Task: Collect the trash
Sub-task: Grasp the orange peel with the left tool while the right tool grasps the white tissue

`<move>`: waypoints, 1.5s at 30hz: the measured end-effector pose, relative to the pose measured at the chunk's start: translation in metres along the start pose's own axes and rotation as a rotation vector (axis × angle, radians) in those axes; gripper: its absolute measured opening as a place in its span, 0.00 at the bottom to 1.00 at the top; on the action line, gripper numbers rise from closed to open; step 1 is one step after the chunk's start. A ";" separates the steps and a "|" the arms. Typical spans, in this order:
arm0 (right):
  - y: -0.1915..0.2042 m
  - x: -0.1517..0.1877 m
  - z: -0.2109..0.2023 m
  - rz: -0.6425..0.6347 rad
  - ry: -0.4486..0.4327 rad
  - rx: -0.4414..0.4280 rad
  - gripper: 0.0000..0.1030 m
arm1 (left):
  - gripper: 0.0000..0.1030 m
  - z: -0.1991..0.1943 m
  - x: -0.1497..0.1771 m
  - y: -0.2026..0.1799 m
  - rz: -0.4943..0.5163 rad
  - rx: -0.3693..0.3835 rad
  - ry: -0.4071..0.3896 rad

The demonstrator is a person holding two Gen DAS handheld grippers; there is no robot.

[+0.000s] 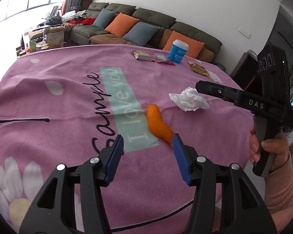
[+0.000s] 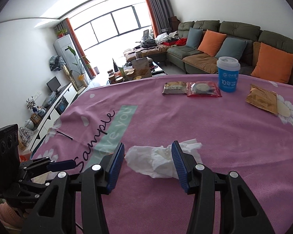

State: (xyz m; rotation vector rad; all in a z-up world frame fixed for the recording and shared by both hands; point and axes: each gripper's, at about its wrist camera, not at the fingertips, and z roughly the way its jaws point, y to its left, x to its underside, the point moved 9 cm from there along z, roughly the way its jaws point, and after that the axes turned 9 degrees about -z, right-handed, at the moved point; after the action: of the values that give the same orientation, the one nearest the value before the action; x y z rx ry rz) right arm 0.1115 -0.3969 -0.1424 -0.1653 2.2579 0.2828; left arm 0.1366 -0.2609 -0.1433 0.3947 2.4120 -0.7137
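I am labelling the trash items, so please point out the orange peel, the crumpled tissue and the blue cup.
orange peel (image 1: 157,123): left wrist view, middle of the peel.
crumpled tissue (image 2: 156,160): right wrist view, centre of the paper between the fingers.
blue cup (image 2: 228,80): right wrist view, printed blue side wall.

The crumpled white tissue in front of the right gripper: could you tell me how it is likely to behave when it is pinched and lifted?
The tissue looks thin and loosely crumpled, so it will probably squash flat between the right gripper's open pads rather than resist. It seems very light, so a nudge may slide it across the pink cloth. Loose corners will likely droop.
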 end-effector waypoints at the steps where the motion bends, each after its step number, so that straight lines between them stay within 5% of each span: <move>1: -0.004 0.002 0.000 0.007 0.002 0.001 0.46 | 0.49 0.004 -0.001 -0.002 0.001 0.001 0.009; 10: -0.018 0.016 0.009 0.027 0.026 -0.016 0.47 | 0.39 0.040 -0.007 -0.013 -0.021 0.005 0.096; 22: -0.020 0.027 0.032 0.020 0.092 -0.002 0.50 | 0.30 0.047 -0.007 -0.015 -0.016 -0.010 0.095; 34: -0.029 0.028 0.026 0.067 0.073 -0.007 0.23 | 0.17 0.038 -0.002 -0.011 -0.019 -0.030 0.068; 45: -0.014 0.020 0.020 0.072 0.043 -0.069 0.13 | 0.14 0.016 -0.003 0.007 -0.052 -0.043 0.030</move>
State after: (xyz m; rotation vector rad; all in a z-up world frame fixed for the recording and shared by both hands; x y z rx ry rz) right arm 0.1162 -0.4058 -0.1720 -0.1270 2.3011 0.3990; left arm 0.1488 -0.2651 -0.1554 0.3290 2.4694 -0.6818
